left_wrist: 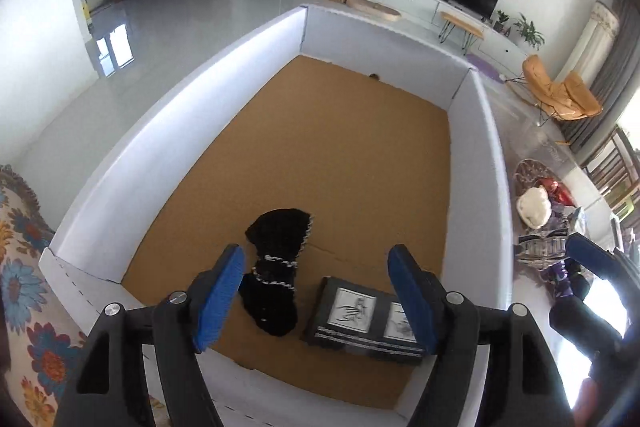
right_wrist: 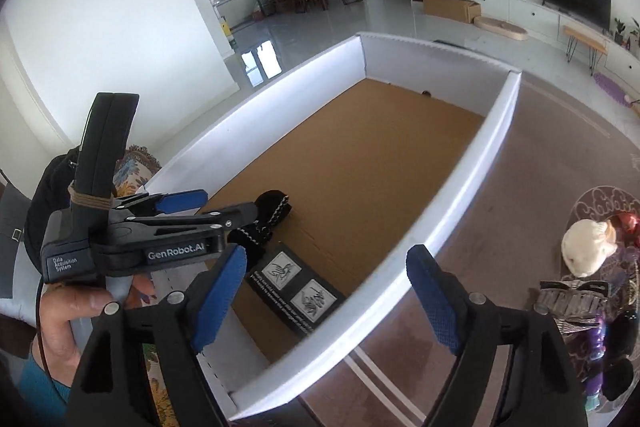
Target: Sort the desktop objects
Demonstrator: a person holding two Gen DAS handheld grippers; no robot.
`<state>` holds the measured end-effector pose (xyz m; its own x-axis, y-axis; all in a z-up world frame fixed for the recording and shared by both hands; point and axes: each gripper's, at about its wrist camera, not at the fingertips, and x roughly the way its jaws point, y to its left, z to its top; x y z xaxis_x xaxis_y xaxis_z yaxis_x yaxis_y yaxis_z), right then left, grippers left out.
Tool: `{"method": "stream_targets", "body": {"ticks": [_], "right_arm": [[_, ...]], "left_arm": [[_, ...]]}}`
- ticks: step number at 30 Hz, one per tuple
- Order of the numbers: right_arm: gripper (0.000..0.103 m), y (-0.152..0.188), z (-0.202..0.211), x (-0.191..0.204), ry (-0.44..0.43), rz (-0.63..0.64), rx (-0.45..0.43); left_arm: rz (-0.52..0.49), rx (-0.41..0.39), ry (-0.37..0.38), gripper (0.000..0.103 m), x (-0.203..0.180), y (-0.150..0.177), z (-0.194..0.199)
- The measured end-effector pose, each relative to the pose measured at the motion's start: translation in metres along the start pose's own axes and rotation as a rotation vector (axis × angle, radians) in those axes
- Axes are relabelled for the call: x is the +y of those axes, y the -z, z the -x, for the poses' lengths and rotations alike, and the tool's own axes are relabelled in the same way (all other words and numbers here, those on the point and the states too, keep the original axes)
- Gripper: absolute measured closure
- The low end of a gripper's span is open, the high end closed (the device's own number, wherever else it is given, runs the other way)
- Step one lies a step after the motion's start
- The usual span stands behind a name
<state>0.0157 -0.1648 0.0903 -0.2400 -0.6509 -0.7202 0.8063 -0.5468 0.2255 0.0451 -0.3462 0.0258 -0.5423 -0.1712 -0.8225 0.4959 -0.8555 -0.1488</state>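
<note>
Left wrist view. The lower edge of the black picture box point(left_wrist: 366, 323) is cut off behind the right-hand finger of the left gripper point(left_wrist: 320, 301), and the printing on its two white panels is too small to be read. A small dark thing at the far wall of the white-walled box point(left_wrist: 168, 131) cannot be made out. The left gripper is seen released, its blue pads standing wide apart with nothing pressed between them. The black knitted piece point(left_wrist: 276, 267) is shown lying on the brown cardboard floor just beyond and between the fingertips; the picture box lies beside it, toward the right-hand finger. Both rest at the near end of the white-walled box, the rest of whose floor is bare. At the right edge, part of the right gripper point(left_wrist: 592, 259) is seen outside the box wall, above a heap of toys point(left_wrist: 538, 215) that is blurred.

Right wrist view. The right gripper point(right_wrist: 328, 297) is likewise shown released, nothing being held between its pads. It hangs over the near right wall of the white-walled box. The picture box lies just beyond its left finger; the knitted piece is partly hidden behind the left gripper, which is held in a hand point(right_wrist: 68, 311) at the left. The heap of toys lies on the desk point(right_wrist: 500, 187) to the right, cut off at the edge.
</note>
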Motion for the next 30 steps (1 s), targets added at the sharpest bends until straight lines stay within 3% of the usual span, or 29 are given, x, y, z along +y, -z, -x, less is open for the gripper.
{"method": "stream_targets", "body": {"ticks": [4, 6, 9, 11, 14, 19, 22, 26, 30], "right_arm": [[0.004, 0.052, 0.061, -0.057, 0.168, -0.003, -0.179], [0.001, 0.092, 0.085, -0.097, 0.296, -0.028, -0.223], [0.001, 0.153, 0.106, -0.158, 0.494, -0.079, -0.149], [0.001, 0.187, 0.114, -0.201, 0.578, -0.127, -0.055], [0.001, 0.234, 0.142, -0.257, 0.652, -0.203, 0.003], [0.001, 0.269, 0.164, -0.331, 0.717, -0.351, 0.079], [0.000, 0.278, 0.173, -0.359, 0.650, -0.464, 0.030], [0.000, 0.279, 0.173, -0.370, 0.694, -0.506, 0.024], [0.000, 0.275, 0.168, -0.372, 0.694, -0.506, 0.025]], "left_arm": [[-0.126, -0.066, 0.171, 0.030, -0.068, 0.018, 0.038], [-0.217, -0.075, 0.248, 0.021, -0.109, 0.036, 0.051], [-0.355, -0.060, 0.325, 0.005, -0.169, 0.073, 0.059], [-0.443, -0.020, 0.348, 0.005, -0.210, 0.096, 0.046], [-0.526, 0.052, 0.322, 0.005, -0.260, 0.132, 0.003], [-0.586, 0.100, 0.240, 0.005, -0.314, 0.166, -0.062], [-0.602, 0.064, 0.203, 0.004, -0.334, 0.167, -0.074], [-0.593, 0.067, 0.209, 0.000, -0.361, 0.153, -0.091], [-0.574, 0.014, 0.214, 0.000, -0.384, 0.140, -0.107]]}}
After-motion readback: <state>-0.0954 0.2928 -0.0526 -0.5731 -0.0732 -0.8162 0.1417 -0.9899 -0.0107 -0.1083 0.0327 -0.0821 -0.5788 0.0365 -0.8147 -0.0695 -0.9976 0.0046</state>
